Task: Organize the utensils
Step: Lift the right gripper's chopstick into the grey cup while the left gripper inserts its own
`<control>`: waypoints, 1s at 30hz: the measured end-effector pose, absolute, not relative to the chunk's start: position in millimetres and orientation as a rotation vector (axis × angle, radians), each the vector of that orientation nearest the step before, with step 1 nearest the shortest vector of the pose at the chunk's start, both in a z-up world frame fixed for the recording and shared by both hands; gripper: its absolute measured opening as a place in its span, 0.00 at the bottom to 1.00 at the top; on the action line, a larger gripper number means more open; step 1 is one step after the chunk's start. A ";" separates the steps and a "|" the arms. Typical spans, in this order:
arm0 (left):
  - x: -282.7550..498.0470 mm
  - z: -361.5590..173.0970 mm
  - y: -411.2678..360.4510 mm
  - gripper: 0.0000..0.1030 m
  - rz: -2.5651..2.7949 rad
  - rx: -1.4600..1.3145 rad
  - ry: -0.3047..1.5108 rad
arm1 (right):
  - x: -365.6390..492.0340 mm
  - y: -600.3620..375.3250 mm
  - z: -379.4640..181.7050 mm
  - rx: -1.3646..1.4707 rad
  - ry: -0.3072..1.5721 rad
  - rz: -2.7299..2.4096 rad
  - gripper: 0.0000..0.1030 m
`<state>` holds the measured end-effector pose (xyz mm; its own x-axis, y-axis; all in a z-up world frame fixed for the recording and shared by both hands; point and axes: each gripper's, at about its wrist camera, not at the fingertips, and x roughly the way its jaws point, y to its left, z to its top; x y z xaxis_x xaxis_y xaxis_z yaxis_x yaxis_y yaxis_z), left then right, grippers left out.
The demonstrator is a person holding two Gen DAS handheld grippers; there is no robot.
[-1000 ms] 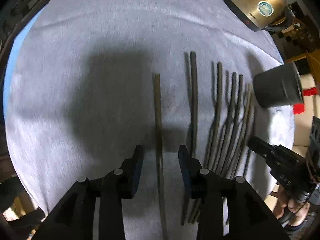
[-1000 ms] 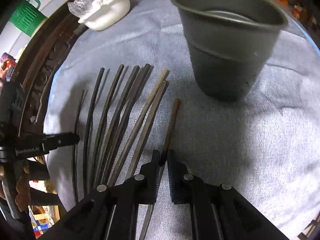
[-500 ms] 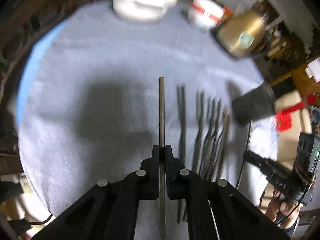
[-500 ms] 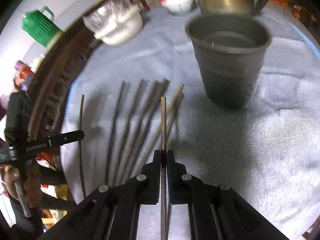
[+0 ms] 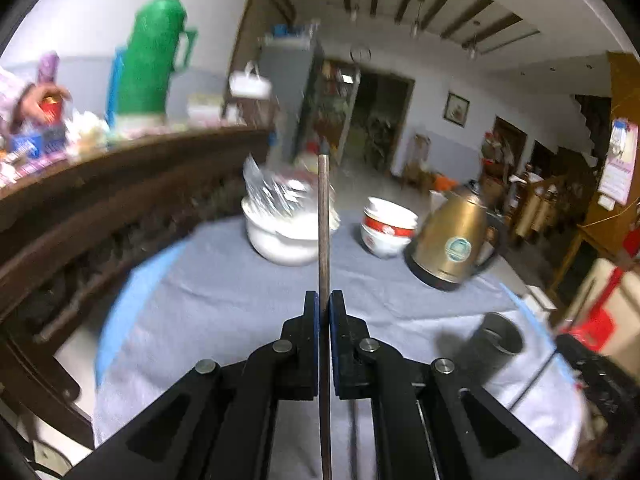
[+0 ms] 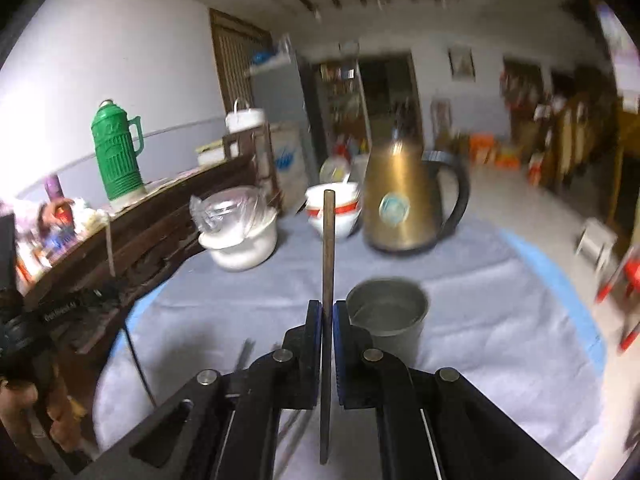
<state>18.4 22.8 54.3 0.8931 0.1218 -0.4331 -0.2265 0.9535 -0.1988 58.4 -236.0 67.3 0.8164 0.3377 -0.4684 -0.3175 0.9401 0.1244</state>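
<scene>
My left gripper is shut on a dark chopstick that points straight ahead, lifted above the grey cloth. My right gripper is shut on another dark chopstick, also lifted and pointing ahead. The dark grey utensil cup stands upright just right of the right gripper; it shows low right in the left wrist view. A few chopsticks lie on the cloth below the right gripper, mostly hidden. The other gripper shows at the left edge of the right wrist view.
A gold kettle, a red-and-white bowl and a white bowl with a plastic bag stand at the far side of the grey cloth. A dark wooden sideboard with a green thermos runs along the left.
Both grippers have lifted and tilted up with their chopsticks, so the views now look across the table into the room. One second ago the left gripper was open around its chopstick.
</scene>
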 end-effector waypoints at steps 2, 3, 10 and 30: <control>16.9 46.3 21.6 0.05 0.200 -0.232 0.420 | 50.4 -233.2 66.0 0.002 0.491 0.344 0.06; 13.5 43.5 23.2 0.05 0.205 -0.229 0.422 | 44.6 -231.2 67.3 -0.014 0.482 0.348 0.06; -22.6 29.3 27.5 0.05 0.208 -0.258 0.420 | 16.9 -236.7 73.4 0.005 0.497 0.399 0.06; 5.2 124.3 1.7 0.05 -0.084 -0.463 0.278 | 11.5 -298.5 144.1 0.233 0.318 0.364 0.06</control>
<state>5.2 1.7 124.3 0.9589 -0.1424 -0.2456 0.0168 0.8920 -0.4518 11.5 -298.5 144.1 0.8860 0.3825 -0.2620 -0.3102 0.9090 0.2782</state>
